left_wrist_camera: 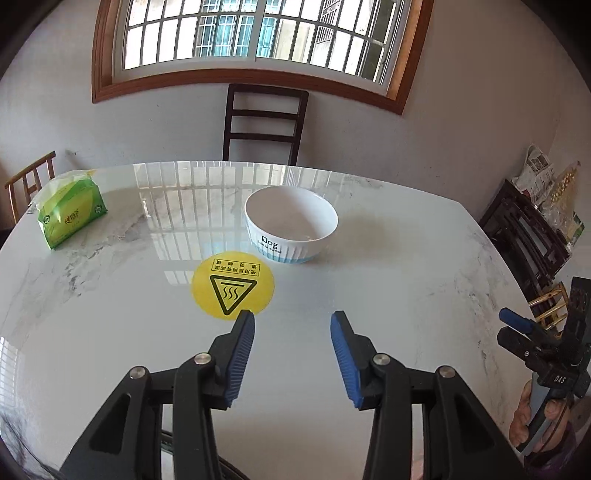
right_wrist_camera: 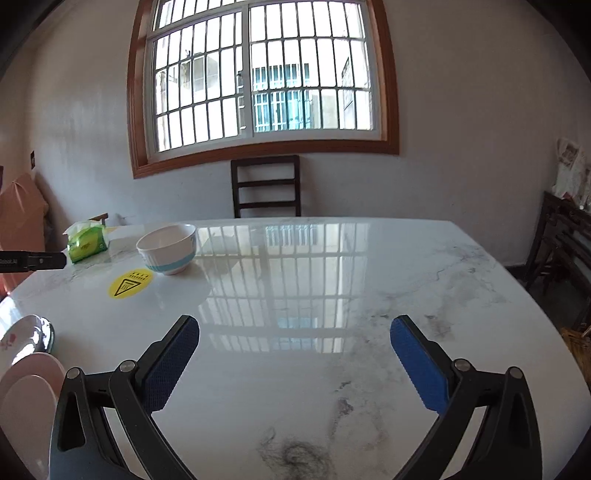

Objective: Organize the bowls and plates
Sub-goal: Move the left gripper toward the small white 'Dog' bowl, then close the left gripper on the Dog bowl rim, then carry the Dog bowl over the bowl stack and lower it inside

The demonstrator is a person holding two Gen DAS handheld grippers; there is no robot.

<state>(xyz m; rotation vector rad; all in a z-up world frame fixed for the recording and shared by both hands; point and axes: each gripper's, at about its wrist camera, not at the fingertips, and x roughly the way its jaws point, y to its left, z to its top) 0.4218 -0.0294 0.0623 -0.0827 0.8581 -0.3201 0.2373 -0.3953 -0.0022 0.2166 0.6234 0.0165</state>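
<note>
1. Left wrist view: one left gripper (left_wrist_camera: 292, 320), fingers spread apart and holding nothing, above the marble table (left_wrist_camera: 406, 295). One white bowl (left_wrist_camera: 291, 224) printed "Dog" stands upright just beyond one yellow warning sticker (left_wrist_camera: 232, 283). One green tissue pack (left_wrist_camera: 71, 215) lies far left. One dark chair (left_wrist_camera: 264, 124) stands under the window (left_wrist_camera: 255, 33). Only here: the bowl's lettering, and the right gripper seen from outside at the right edge.
2. Right wrist view: one right gripper (right_wrist_camera: 294, 325), spread wide, empty. Only here: three plates (right_wrist_camera: 29, 373) standing on edge at lower left, well apart from the bowl.
</note>
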